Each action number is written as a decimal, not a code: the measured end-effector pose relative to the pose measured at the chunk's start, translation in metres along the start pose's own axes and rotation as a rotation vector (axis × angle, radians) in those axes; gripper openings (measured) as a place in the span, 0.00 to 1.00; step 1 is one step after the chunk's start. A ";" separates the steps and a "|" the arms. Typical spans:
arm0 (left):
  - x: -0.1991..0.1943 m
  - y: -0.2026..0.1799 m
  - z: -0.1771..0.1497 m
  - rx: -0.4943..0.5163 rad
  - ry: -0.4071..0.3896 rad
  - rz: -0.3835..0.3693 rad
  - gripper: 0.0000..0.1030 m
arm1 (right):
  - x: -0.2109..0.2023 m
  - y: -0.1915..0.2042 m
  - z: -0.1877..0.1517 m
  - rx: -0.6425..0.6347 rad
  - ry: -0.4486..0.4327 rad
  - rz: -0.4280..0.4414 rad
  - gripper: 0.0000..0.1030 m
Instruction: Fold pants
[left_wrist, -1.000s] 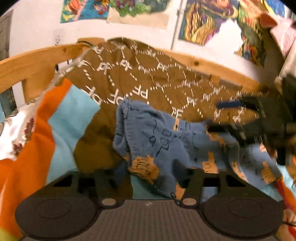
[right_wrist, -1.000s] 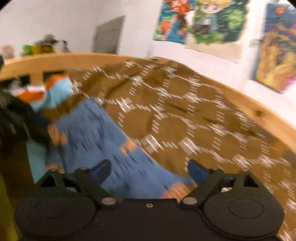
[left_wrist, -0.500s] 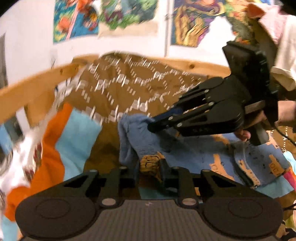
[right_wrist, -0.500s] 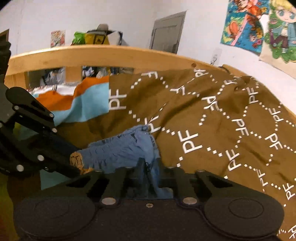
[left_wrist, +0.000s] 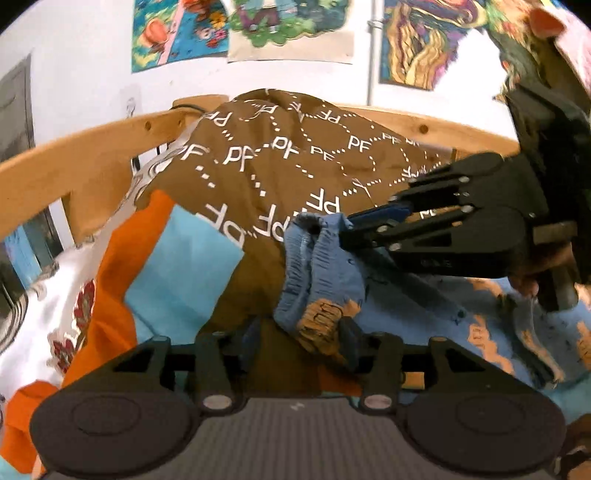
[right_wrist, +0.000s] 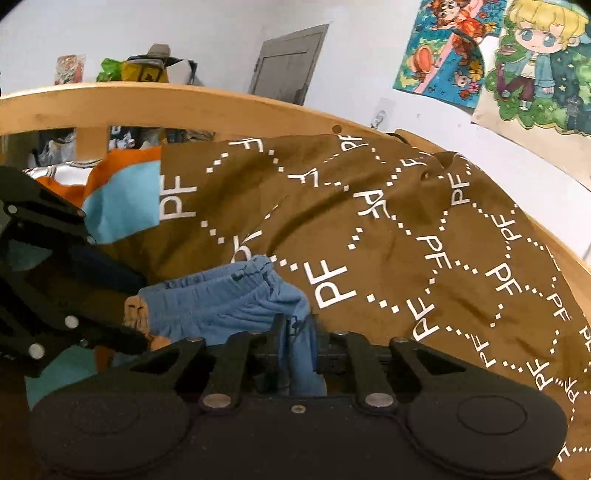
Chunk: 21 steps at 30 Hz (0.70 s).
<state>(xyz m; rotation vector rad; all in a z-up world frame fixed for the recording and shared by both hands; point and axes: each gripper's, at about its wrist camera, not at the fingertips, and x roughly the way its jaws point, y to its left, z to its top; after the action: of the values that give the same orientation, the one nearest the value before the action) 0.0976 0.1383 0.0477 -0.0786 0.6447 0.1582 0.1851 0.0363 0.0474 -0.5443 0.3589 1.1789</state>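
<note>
The blue pants (left_wrist: 325, 273) with orange patches lie on a brown blanket (left_wrist: 288, 173) printed with white PF letters. My left gripper (left_wrist: 303, 332) is shut on the near corner of the waistband, at an orange patch. My right gripper (right_wrist: 297, 332) is shut on the far corner of the waistband (right_wrist: 236, 295). The right gripper shows in the left wrist view (left_wrist: 351, 229), coming in from the right. The left gripper shows at the left edge of the right wrist view (right_wrist: 122, 332). The legs trail to the right (left_wrist: 517, 332).
A curved wooden bed rail (left_wrist: 74, 158) runs behind the blanket. An orange, light blue and white cloth (left_wrist: 177, 277) lies to the left. Posters (right_wrist: 532, 62) hang on the white wall, beside a grey door (right_wrist: 288, 66).
Both grippers have shut on the waistband. The right gripper has swung in from the right to the far corner. The waistband is now bunched between the two grippers.
</note>
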 end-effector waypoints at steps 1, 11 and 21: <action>-0.001 0.002 0.000 -0.011 0.002 -0.007 0.54 | -0.004 -0.003 -0.001 0.015 -0.010 0.003 0.21; 0.005 0.018 0.005 -0.121 0.018 -0.064 0.55 | -0.001 -0.010 0.013 0.062 -0.029 0.009 0.36; 0.007 0.016 0.008 -0.137 0.026 -0.087 0.67 | -0.043 -0.015 -0.001 0.175 -0.084 -0.055 0.78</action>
<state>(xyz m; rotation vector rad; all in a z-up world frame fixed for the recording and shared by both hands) 0.1047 0.1560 0.0496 -0.2411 0.6549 0.1170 0.1840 -0.0014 0.0726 -0.3496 0.3688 1.1020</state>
